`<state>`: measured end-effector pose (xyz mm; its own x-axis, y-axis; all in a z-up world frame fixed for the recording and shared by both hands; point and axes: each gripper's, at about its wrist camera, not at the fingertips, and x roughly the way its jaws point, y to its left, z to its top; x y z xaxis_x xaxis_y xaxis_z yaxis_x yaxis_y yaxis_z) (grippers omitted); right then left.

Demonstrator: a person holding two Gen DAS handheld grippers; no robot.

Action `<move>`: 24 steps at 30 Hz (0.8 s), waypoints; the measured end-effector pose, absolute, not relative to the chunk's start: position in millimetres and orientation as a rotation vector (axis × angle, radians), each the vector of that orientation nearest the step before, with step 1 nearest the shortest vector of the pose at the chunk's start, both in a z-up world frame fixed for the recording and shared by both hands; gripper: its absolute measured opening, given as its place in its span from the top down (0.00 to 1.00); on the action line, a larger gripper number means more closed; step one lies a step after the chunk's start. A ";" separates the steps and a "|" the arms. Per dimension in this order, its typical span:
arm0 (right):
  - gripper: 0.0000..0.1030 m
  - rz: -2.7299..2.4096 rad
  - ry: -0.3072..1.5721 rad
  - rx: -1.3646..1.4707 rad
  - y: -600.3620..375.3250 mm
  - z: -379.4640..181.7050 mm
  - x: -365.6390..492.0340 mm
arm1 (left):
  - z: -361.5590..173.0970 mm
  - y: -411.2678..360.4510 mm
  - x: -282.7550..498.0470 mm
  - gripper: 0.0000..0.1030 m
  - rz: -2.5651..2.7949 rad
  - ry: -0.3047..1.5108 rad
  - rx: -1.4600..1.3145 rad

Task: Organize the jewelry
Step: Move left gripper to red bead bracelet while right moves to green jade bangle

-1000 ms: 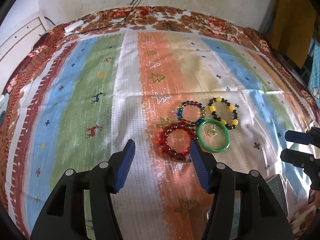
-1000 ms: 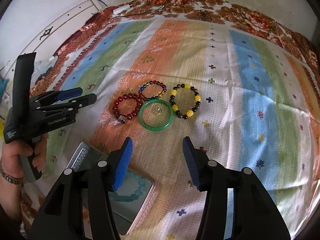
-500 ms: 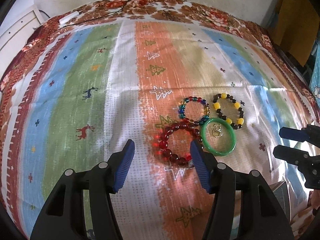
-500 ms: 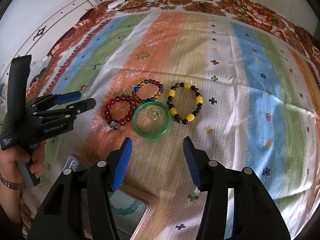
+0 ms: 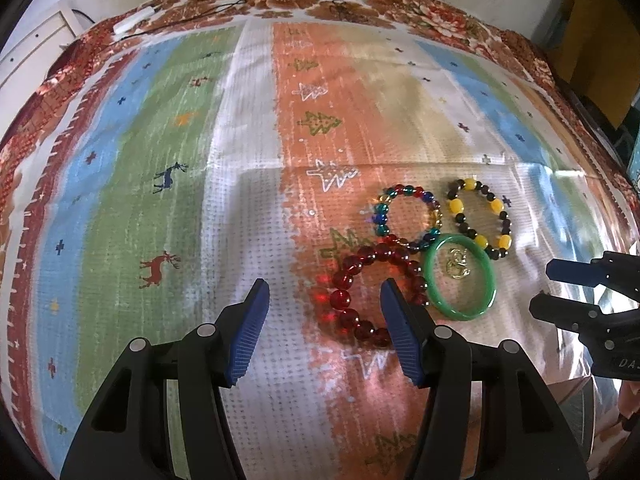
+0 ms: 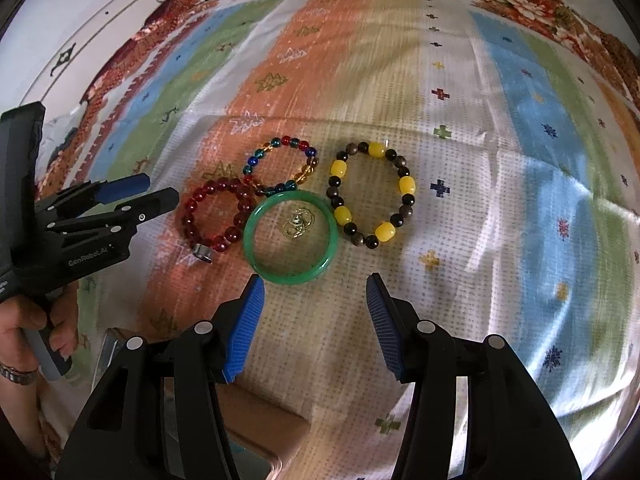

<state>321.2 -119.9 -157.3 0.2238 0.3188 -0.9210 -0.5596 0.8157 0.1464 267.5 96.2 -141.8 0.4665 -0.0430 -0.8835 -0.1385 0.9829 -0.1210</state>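
Several bracelets lie clustered on the striped cloth: a red bead bracelet (image 5: 338, 299) (image 6: 190, 216), a multicolour bead one (image 5: 382, 216) (image 6: 286, 141), a yellow-and-dark bead one (image 5: 454, 205) (image 6: 338, 168) and a green bangle (image 5: 460, 312) (image 6: 288, 276) ringing small gold rings (image 5: 458, 264) (image 6: 298, 222). My left gripper (image 5: 324, 292) (image 6: 160, 190) hovers open and empty over the red bracelet's left side; its right finger hides part of that bracelet. My right gripper (image 6: 314, 284) (image 5: 546, 290) stands open and empty just short of the bangle.
A tan box (image 6: 264, 424) lies under the right gripper's left finger. A person's hand (image 6: 24, 328) holds the left gripper's handle. A white plug with cables (image 5: 132, 22) sits at the cloth's far edge, and white furniture (image 6: 100, 28) stands beyond it.
Both grippers have come down and forward towards the jewelry, which now looks larger and nearer to the fingertips. Their jaws stand as wide as before, and nothing on the cloth has moved.
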 end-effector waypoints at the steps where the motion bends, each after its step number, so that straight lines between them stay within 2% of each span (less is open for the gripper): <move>1: 0.49 0.615 1.205 -0.237 -118.2 -158.4 321.8 | -143.3 96.7 268.6 0.44 0.059 1.090 -0.184; 24: 0.49 0.563 1.278 -0.265 -102.8 -193.6 352.5 | -169.4 88.3 279.4 0.44 0.035 1.174 -0.105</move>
